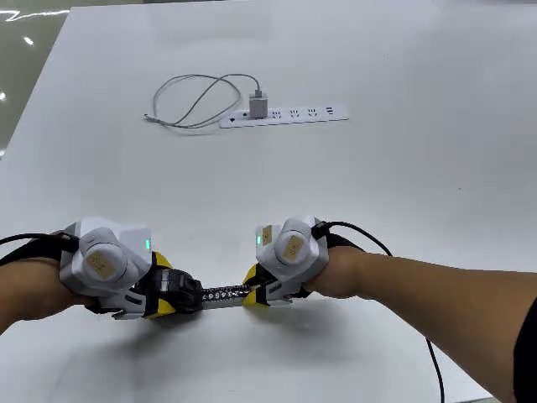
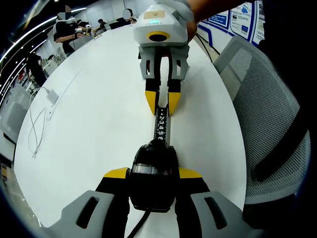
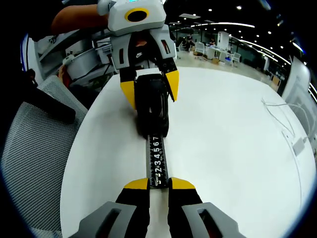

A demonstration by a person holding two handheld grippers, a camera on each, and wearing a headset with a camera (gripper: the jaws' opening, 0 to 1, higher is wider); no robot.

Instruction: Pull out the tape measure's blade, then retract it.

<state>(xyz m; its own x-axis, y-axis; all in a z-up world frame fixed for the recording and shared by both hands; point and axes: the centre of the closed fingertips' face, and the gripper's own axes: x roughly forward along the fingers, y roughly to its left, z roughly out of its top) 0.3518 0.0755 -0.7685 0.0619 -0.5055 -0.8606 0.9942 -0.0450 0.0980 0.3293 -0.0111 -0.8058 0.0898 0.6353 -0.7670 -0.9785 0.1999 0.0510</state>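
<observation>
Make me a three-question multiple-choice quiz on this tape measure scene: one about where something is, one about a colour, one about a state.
1. Where is the power strip?
A. between the tongs
B. at the far side of the table
C. on a chair
2. What colour is the tape measure case?
A. black
B. red
C. white
3. How is the blade?
A. fully retracted
B. lying loose, off the case
C. pulled out a short way

Answers:
1 B: the head view shows it far across the white top.
2 A: the left tongs grip a black case.
3 C: the right tongs pinch its end, with printed numbers showing.
</observation>
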